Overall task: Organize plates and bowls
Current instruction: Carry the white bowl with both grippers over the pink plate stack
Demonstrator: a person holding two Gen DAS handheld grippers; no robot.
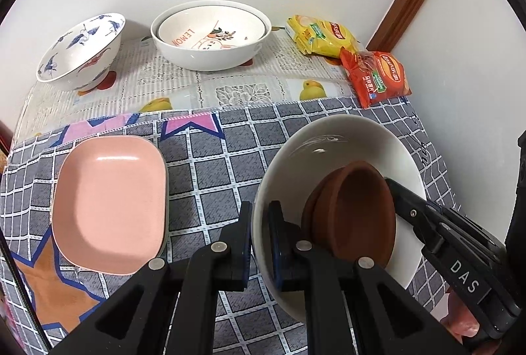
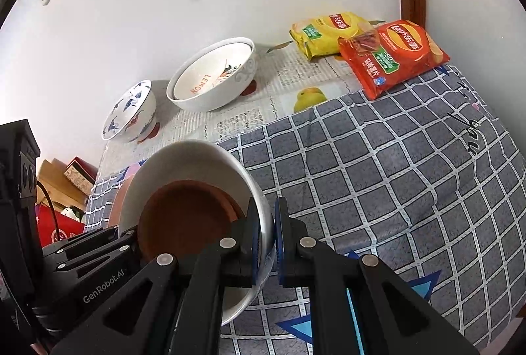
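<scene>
A white bowl (image 1: 332,141) with a brown dish (image 1: 355,213) inside it is tilted above the checked cloth. My left gripper (image 1: 261,243) is shut on the bowl's left rim. My right gripper (image 2: 269,240) is shut on the same white bowl (image 2: 197,154) at its right rim, with the brown dish (image 2: 187,216) inside; it shows in the left wrist view (image 1: 427,223) too. A pink rectangular dish (image 1: 110,210) lies on the cloth at the left. A blue-patterned bowl (image 1: 79,49) and a large white bowl (image 1: 210,55) holding a "LEMON" bowl (image 1: 210,31) stand at the back.
A yellow chip bag (image 1: 320,36) and a red chip bag (image 1: 378,75) lie at the back right by the wall. The table's right edge drops off near the wall. Boxes (image 2: 65,187) sit beyond the table's left side.
</scene>
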